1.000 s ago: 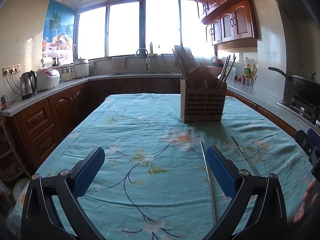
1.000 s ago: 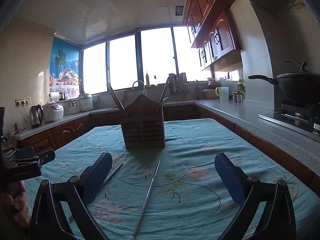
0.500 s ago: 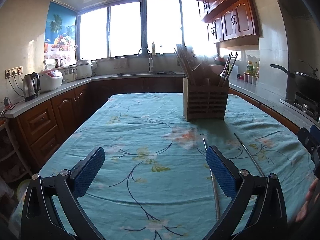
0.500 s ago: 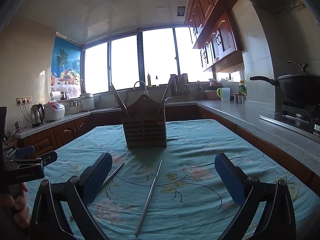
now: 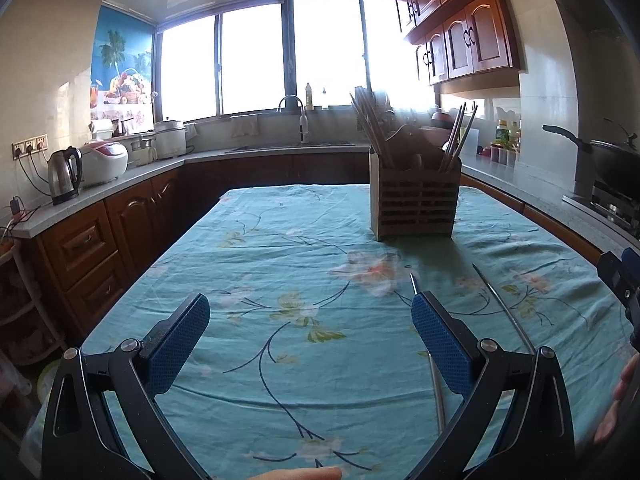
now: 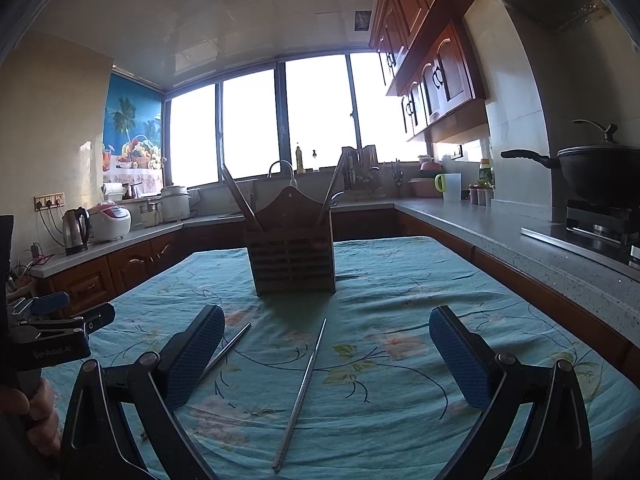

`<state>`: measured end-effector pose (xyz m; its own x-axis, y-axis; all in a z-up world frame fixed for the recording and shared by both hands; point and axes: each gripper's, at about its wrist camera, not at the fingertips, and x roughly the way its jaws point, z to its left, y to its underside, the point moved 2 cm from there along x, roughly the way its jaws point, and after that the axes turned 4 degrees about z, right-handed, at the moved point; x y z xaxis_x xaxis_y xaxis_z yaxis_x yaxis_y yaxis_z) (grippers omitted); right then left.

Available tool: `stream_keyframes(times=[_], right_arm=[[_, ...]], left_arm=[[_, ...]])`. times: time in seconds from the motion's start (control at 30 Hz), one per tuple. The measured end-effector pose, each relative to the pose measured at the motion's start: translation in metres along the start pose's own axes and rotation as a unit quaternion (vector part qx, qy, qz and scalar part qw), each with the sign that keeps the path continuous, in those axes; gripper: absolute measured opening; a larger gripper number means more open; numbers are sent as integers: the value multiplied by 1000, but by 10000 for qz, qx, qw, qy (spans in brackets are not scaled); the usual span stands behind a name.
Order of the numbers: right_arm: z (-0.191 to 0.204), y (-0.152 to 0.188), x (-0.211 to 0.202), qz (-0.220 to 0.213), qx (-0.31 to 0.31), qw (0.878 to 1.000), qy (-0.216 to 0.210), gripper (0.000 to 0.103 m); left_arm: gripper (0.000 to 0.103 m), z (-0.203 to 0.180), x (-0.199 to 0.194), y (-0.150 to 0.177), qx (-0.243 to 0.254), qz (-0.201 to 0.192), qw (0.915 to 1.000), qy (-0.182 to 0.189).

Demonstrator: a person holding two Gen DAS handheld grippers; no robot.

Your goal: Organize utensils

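Two metal chopsticks lie loose on the teal floral tablecloth. One chopstick [image 6: 302, 392] lies between my right gripper's fingers; the other chopstick [image 6: 228, 350] runs partly under its left finger. In the left wrist view they show as one [image 5: 502, 308] to the right and one [image 5: 436, 384] partly hidden behind the right finger. A wooden slatted utensil holder [image 5: 414, 212] with several chopsticks stands farther back, also in the right wrist view [image 6: 294, 264]. My left gripper [image 5: 310, 340] and right gripper [image 6: 326, 350] are both open and empty, above the cloth.
The tablecloth [image 5: 280, 264] covers the table. Counters run around it with a kettle [image 5: 64, 176], a rice cooker [image 5: 104, 160], a sink tap [image 5: 296, 120] and a wok [image 6: 592, 172] on the stove at right. The left gripper shows at the left edge of the right wrist view [image 6: 52, 332].
Both cameras have tilted up or pulled back slightly, so the holder and chopsticks sit a little lower in view. Both grippers stay open.
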<state>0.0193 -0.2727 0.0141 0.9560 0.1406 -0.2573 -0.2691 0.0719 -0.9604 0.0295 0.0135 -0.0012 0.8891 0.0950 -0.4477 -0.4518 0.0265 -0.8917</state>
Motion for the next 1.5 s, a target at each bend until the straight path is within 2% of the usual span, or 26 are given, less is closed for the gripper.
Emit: stream_keyframes(times=[1.5], right_arm=[[2, -9, -3, -44, 67, 9999, -71, 103]], left_arm=[[103, -4, -2, -1, 102, -29, 9999, 29]])
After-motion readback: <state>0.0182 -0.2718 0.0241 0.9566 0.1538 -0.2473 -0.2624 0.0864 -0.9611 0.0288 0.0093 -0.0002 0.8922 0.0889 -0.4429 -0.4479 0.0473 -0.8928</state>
